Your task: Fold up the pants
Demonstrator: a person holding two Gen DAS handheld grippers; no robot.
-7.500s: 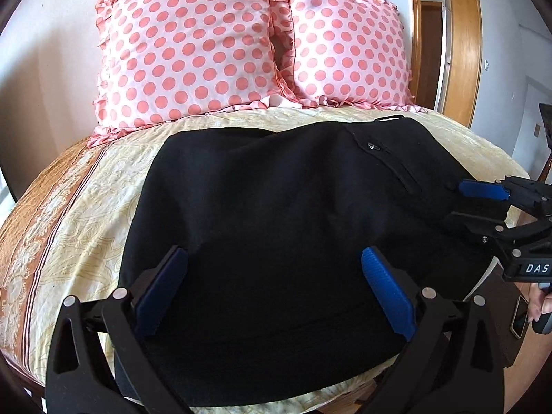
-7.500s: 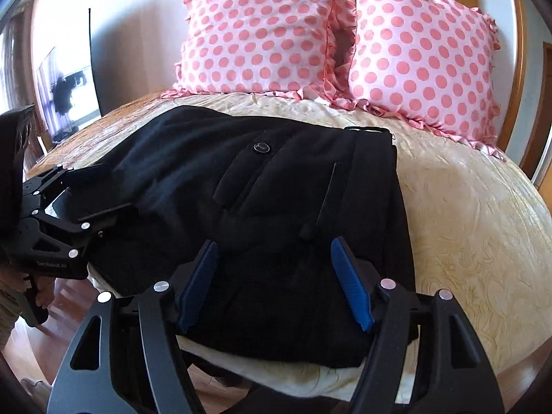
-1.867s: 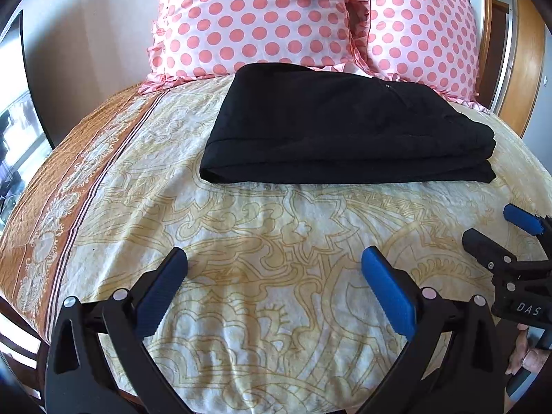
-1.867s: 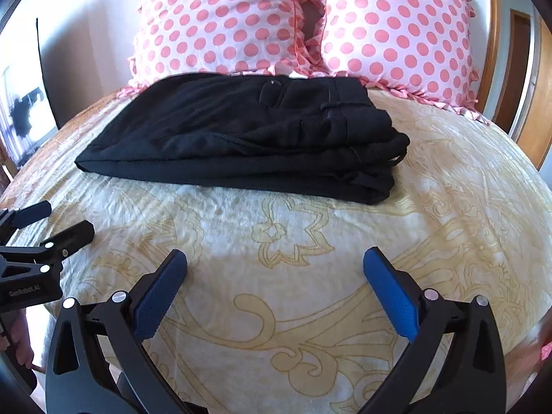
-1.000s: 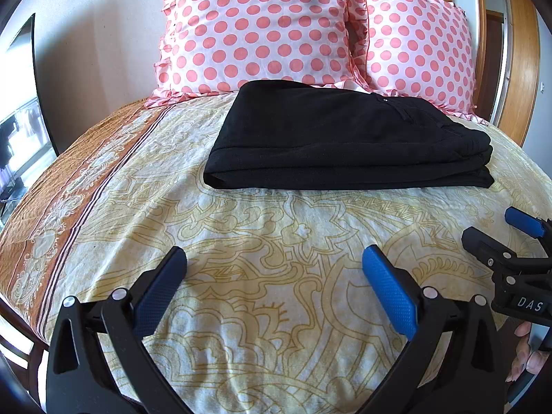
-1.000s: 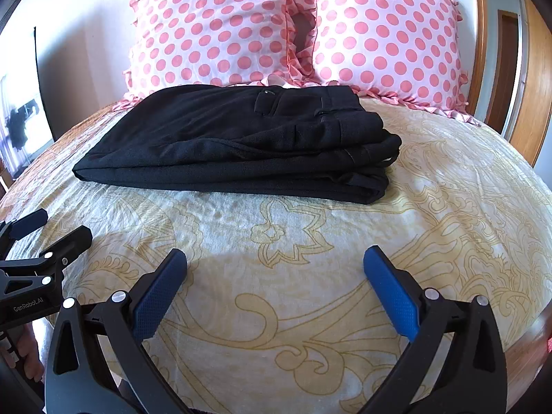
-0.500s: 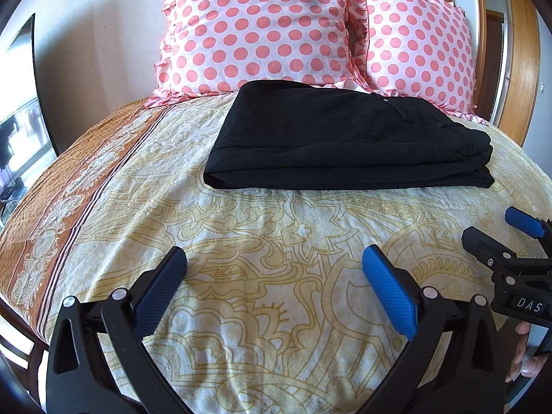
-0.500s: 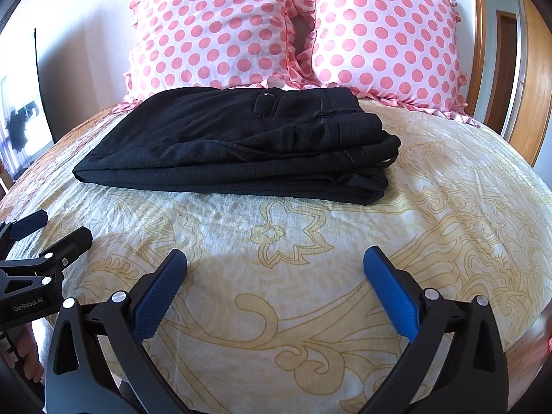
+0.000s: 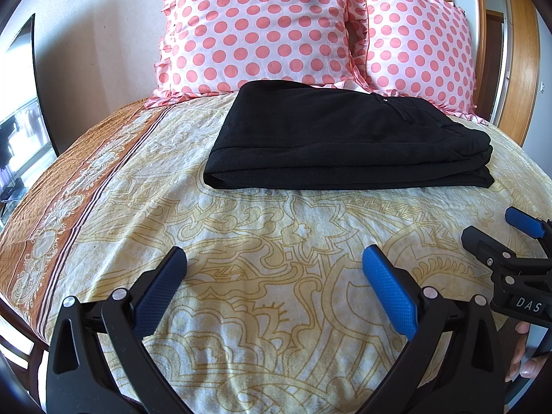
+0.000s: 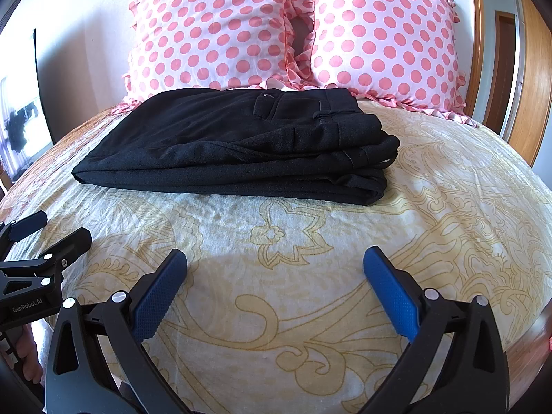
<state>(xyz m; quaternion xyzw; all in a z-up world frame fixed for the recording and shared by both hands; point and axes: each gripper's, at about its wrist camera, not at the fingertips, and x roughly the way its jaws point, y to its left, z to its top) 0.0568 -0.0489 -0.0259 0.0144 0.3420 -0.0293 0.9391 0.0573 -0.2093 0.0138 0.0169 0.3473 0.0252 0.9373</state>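
Left wrist view — left gripper: two blue pads spread wide, nothing between. One pair of black pants, folded, flat on patterned bedspread, just before two pink polka-dot pillows. At right edge, right gripper, lettering "DAS" legible.

Right wrist view — right gripper: two blue pads held apart, empty. Same pants, well apart from pads. At left edge, left gripper, marked "GenRobot.AI".
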